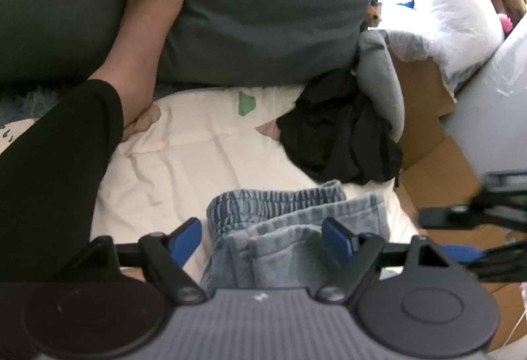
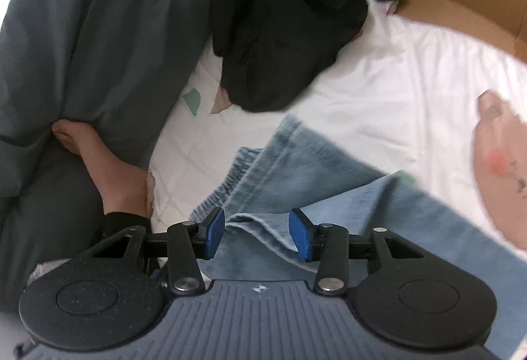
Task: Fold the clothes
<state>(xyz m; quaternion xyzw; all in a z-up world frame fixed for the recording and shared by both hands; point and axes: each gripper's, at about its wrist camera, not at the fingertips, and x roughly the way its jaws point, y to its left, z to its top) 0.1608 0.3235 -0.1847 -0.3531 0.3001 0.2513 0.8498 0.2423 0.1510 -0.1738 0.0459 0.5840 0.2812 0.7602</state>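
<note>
No readable brand or writing anywhere; a small white mark on each gripper housing was too small to read. One pair of light-blue jeans [image 2: 329, 182] lay on the white quilt [image 2: 395, 70], elastic waistband toward the grey pillows [image 1: 263, 14], long axis running diagonally from there to the lower right in the right wrist view. Left gripper [image 1: 262, 239] was spread wide, blue pads on either side of the folded denim, not pressing it. Right gripper [image 2: 257, 235] was parted over a denim seam, pads clear of the fabric, holding nothing. One black garment [image 1: 339, 136] was heaped just beyond the jeans, one grey garment [image 1: 382, 76] behind it. One bare foot [image 1: 154, 7] rested against the pillows. One cardboard box [image 1: 438, 162] stood beside the quilt.
</note>
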